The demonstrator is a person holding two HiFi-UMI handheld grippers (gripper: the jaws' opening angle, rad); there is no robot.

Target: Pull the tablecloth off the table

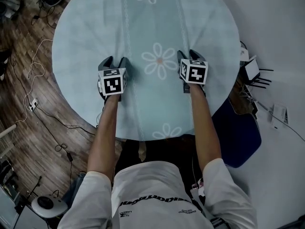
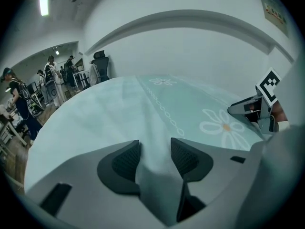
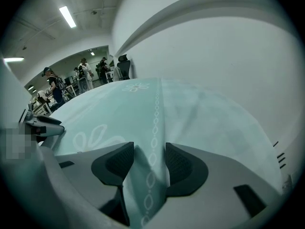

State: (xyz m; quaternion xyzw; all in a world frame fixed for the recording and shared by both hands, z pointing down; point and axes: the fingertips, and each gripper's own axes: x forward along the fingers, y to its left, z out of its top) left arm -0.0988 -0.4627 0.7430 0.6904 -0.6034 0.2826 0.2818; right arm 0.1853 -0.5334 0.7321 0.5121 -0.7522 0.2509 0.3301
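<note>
Wooden flooring [image 1: 28,128] strewn with thin cables [image 1: 35,66] lies to the left of the scene in the head view, and a pale surface [image 1: 281,42] runs down the right side. Between them the tablecloth [image 1: 143,23], light blue-green with white daisies and two chain-pattern stripes, is spread over the whole of a round bench and hides its top. A dark blue object [image 1: 240,135] sticks out from under the bench's near right edge. The person, in a white shirt [image 1: 152,194], stands at the near edge with both bare forearms stretched out over the cloth. The left gripper [image 1: 114,62] and the right gripper [image 1: 188,55] rest tip-down on the near half of the cloth, well apart, with a daisy [image 1: 159,60] between them. Each carries its marker cube, the left cube [image 1: 113,81] and the right cube [image 1: 194,72], facing up. In the left gripper view the jaws stand fairly narrow, and a raised fold of plain cloth runs up between the dark ribbed pads [image 2: 127,162], meeting both of them. In the right gripper view the jaws are likewise drawn in on a pleat of cloth that fills the gap from one pad [image 3: 178,165] to the other. One chain-pattern stripe [image 3: 155,128] runs along the crest of that pleat. Creases fan out across the cloth from each grip. Far behind the bench, in both gripper views, several people [image 3: 52,87] stand in an open workroom beside an office chair [image 2: 100,63].
</note>
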